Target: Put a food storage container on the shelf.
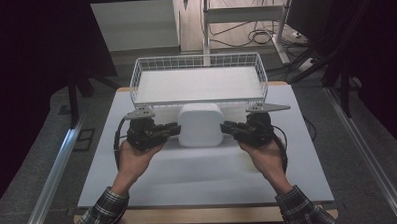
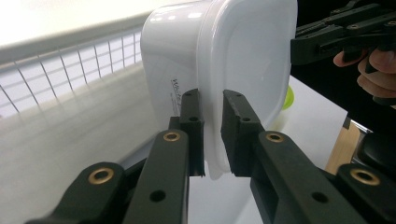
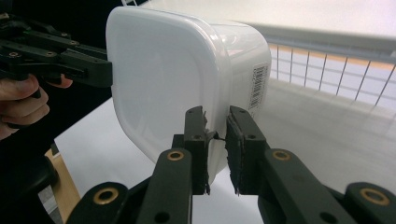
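Both the left gripper (image 1: 173, 129) and right gripper (image 1: 227, 126) had their jaws clamped on opposite rims of the tub (image 1: 201, 124), sharing its weight above the bench (image 1: 198, 172) by the basket (image 1: 135, 84).

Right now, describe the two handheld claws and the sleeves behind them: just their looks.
Both the left claw and the right claw are black, each topped by a grey three-cornered plate and trailing a black cable. Up close, the jaws are flat black bars joined by brass-coloured rivets, with dark blocky pads at the tips. The person wears plaid sleeves in dark and light checks on both arms.
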